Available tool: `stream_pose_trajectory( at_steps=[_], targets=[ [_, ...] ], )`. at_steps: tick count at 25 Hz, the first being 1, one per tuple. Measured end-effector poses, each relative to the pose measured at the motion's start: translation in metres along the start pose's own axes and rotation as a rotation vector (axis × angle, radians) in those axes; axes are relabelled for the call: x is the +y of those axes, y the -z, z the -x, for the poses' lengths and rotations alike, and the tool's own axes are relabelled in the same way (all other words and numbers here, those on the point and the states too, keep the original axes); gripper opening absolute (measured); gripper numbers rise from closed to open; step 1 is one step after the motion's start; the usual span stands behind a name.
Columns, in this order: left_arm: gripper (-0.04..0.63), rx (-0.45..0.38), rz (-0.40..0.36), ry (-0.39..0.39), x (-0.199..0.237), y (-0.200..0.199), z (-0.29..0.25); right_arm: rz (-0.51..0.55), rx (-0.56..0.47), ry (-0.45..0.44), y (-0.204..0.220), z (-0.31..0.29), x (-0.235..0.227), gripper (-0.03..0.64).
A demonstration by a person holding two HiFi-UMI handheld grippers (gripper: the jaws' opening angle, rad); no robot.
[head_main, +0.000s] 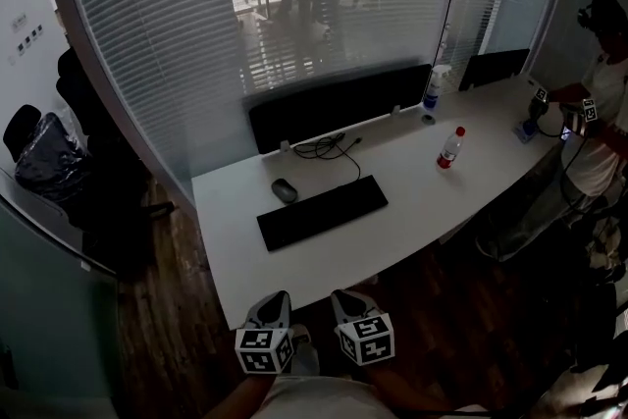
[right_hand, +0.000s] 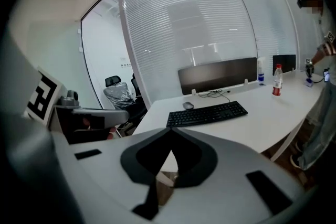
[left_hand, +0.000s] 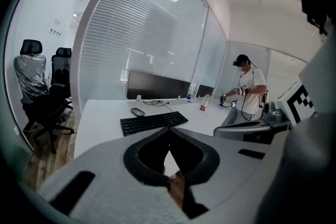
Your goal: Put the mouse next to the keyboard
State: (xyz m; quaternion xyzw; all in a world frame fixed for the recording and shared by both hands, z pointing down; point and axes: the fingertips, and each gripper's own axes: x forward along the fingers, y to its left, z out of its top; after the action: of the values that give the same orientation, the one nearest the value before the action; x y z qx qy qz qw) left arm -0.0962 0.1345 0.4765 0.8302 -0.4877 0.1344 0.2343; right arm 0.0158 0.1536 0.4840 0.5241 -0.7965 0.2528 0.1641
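In the head view, the mouse (head_main: 285, 190) lay on the white desk (head_main: 412, 221) just off the far left corner of the keyboard (head_main: 322, 211), close to it but not touching. The left gripper (head_main: 278, 298) and right gripper (head_main: 341, 295) hung side by side at the desk's near edge, well apart from both things. A red-capped bottle (head_main: 450, 147) stood further right, and another person (head_main: 601, 113) worked at the far end. In the left gripper view, the jaws met at their tips with nothing between them, and the mouse (left_hand: 137, 112) and keyboard (left_hand: 154, 123) sat far ahead on the desk. In the right gripper view, the jaws were likewise pressed together and empty, with the mouse (right_hand: 188, 105) beyond the keyboard's (right_hand: 206, 114) left end. Judging from this, no grasp had been made. The mouse looked untouched, so the approach, the pick-up and the placing alongside the keyboard were all left to do.
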Motion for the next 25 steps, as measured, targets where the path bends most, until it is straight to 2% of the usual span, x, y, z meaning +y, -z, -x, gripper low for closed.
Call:
stream_pose_trajectory(
  at_steps=[4, 10, 19, 25],
  targets=[
    [0.005, -0.003, -0.004, 0.005, 0.034, -0.028, -0.028, 0.001, -0.001, 0.005, -0.029, -0.042, 0.0, 0.003],
    [0.005, 0.007, -0.001, 0.003, 0.074, -0.05, -0.053, -0.004, -0.003, 0.007, -0.058, -0.085, 0.006, 0.003],
    [0.005, 0.013, 0.022, 0.002, 0.083, -0.067, -0.085, 0.0, 0.015, 0.001, -0.077, -0.112, -0.007, 0.003],
    [0.005, -0.002, 0.047, -0.041, 0.08, -0.083, -0.108, 0.034, 0.029, -0.032, -0.099, -0.126, -0.03, 0.003]
  ],
)
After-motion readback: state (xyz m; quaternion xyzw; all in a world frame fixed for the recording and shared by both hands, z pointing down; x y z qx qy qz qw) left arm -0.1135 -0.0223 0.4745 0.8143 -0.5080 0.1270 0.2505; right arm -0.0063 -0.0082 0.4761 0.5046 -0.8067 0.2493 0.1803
